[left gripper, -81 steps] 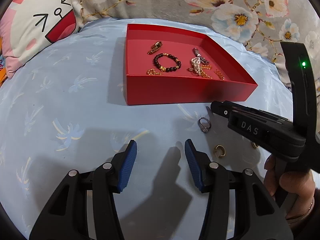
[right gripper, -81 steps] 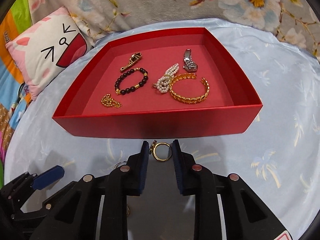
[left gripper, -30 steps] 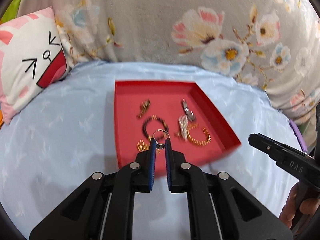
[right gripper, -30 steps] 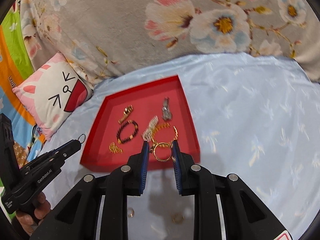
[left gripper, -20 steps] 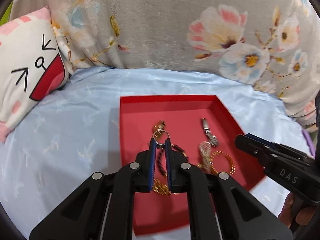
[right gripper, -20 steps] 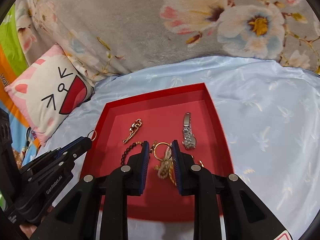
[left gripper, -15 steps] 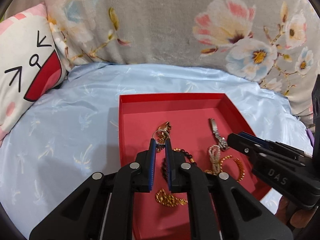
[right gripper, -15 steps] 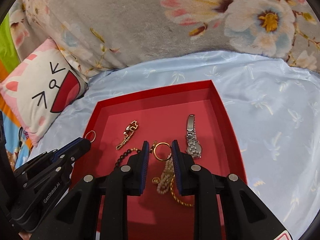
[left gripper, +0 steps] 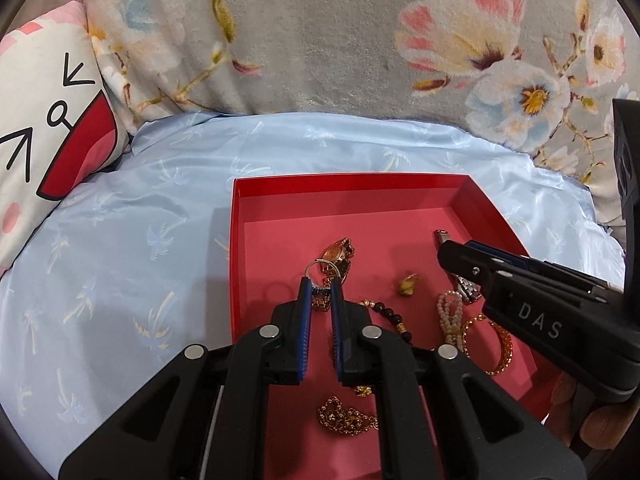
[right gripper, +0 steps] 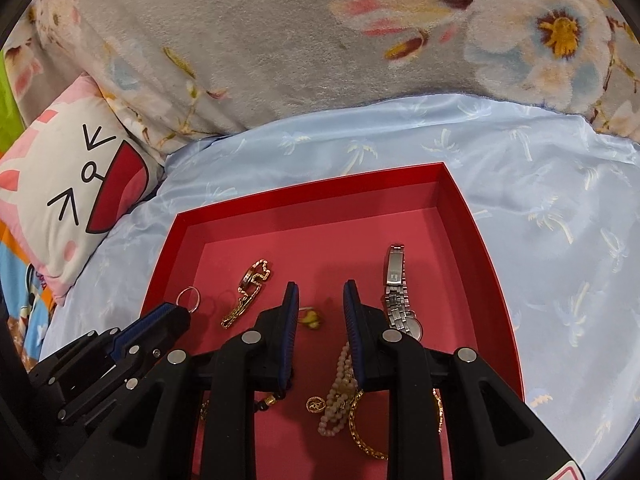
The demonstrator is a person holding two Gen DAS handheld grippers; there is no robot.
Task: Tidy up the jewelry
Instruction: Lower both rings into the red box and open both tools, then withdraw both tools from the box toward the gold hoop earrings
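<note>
R gripper (right gripper: 319,300) has let go since 0.5 s ago: jaws apart, gold ring (right gripper: 311,317) lying in red tray (right gripper: 472,216). My L gripper (left gripper: 320,285) nearly closed, pinching silver ring (left gripper: 319,269).

Right gripper (right gripper: 318,300) fingers spread above gold ring (right gripper: 311,317) in red tray (right gripper: 456,208).

Gold earring (right gripper: 311,317) – perhaps tilted – on red tray (right gripper: 456,216)

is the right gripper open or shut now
Open: right gripper fingers are spread, nothing between them; a small gold ring lies on the red tray below.
</note>
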